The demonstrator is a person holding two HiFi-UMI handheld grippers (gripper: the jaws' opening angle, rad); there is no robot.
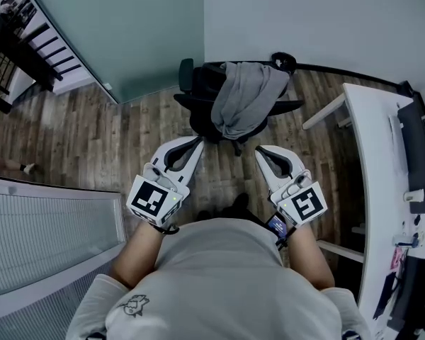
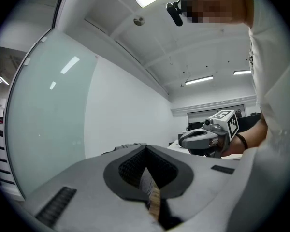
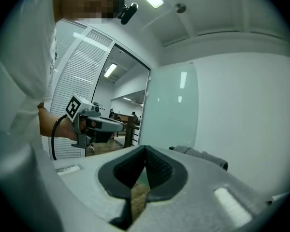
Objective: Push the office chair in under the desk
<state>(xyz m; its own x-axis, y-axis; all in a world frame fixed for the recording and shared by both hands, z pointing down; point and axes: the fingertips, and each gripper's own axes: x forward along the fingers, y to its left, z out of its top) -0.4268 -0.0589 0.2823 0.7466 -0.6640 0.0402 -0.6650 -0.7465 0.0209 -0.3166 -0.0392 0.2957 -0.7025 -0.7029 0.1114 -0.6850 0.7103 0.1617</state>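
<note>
Grey cloth (image 1: 249,98) over office chair (image 1: 198,122), clear of desk (image 1: 372,161); L tool (image 1: 197,142), R tool (image 1: 259,149) closed, empty.

Your office chair (image 1: 197,110) is black, with a grey garment (image 1: 246,101) draped over it. The desk (image 1: 372,168) is white, and the floor (image 1: 85,144) shows brown-grey wood planks. Your left gripper (image 1: 197,142) and right gripper (image 1: 259,150) are pale grey with black-and-white square markers. The glass wall (image 1: 127,27) is frosted pale green.
</note>
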